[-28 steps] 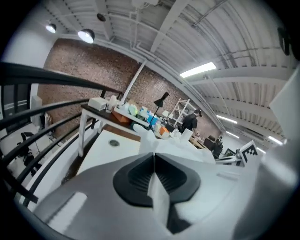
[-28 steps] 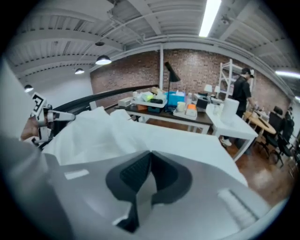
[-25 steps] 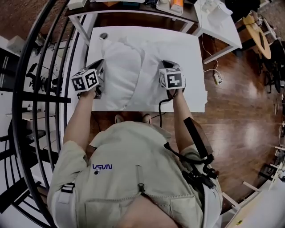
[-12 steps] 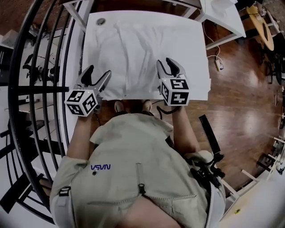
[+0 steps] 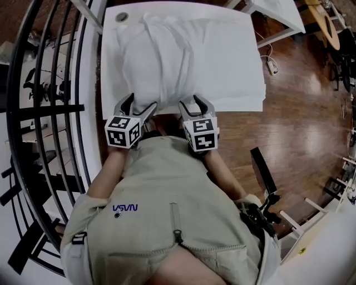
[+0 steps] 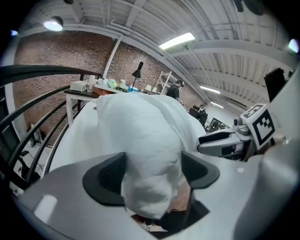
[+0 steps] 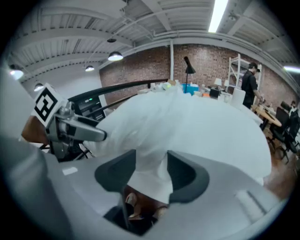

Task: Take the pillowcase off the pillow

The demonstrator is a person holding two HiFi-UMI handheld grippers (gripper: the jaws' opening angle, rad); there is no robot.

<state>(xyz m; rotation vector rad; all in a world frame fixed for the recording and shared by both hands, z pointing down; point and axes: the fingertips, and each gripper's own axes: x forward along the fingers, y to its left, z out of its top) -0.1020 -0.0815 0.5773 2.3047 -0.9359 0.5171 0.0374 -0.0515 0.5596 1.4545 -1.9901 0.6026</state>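
Note:
A plump white pillow in its white pillowcase (image 5: 161, 61) lies lengthwise on the white table (image 5: 233, 83). My left gripper (image 5: 139, 104) is at the pillow's near left corner. In the left gripper view that bunched corner (image 6: 150, 154) fills the gap of the left gripper (image 6: 152, 171), whose jaws have just been opening and stand wide. My right gripper (image 5: 193, 103) is at the near right corner. There the right gripper (image 7: 152, 176) straddles a fold of white cloth (image 7: 150, 183); its jaws have also just been opening. Neither pair of pads clamps the fabric.
A black metal railing (image 5: 33, 111) runs along the left of the table. A round grommet (image 5: 122, 17) sits at the table's far left corner. Wooden floor (image 5: 300, 128) lies to the right, with another white table (image 5: 278, 14) beyond. My torso is close to the near edge.
Both grippers drew back from the pillow's sides toward my body, then closed in on the pillow's near end. Their jaws went from shut to wide open.

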